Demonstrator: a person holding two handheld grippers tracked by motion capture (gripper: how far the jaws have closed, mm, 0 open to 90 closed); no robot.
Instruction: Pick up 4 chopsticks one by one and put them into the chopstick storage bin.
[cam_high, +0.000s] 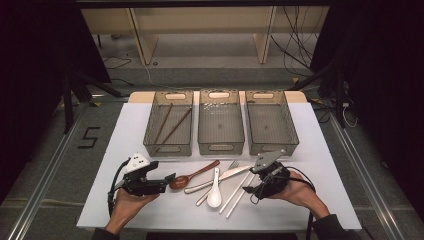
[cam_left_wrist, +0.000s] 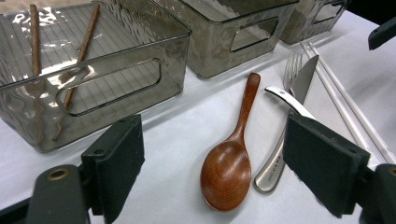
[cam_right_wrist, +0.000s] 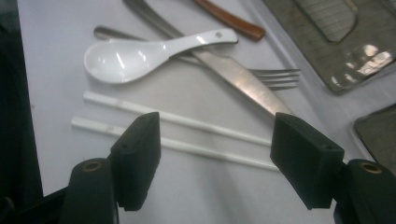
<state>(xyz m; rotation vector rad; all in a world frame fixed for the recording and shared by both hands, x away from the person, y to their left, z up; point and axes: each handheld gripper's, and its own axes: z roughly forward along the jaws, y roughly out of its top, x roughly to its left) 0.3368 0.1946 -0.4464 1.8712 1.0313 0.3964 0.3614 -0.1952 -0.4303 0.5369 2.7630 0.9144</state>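
- White table (cam_high: 125, 200) carries three bins (cam_high: 221, 129) and loose cutlery.
- Left gripper (cam_left_wrist: 212, 163) gapes wide, empty, over the wooden spoon (cam_left_wrist: 229, 168).
- Right gripper (cam_right_wrist: 215, 154), wide, empty, straddles the white chopsticks (cam_right_wrist: 196, 122).
- Knife (cam_right_wrist: 233, 74) hides part of the fork (cam_right_wrist: 275, 77).

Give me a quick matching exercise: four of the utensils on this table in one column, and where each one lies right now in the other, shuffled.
Things:
1. wooden spoon
2. brown chopsticks
3. white chopsticks
4. white ceramic spoon

Places:
A. inside the leftmost bin
B. on the table in front of the open right gripper
C. on the table in front of the open left gripper
D. lying across the knife, between the wooden spoon and the white chopsticks

Pairs: 1-C, 2-A, 3-B, 4-D
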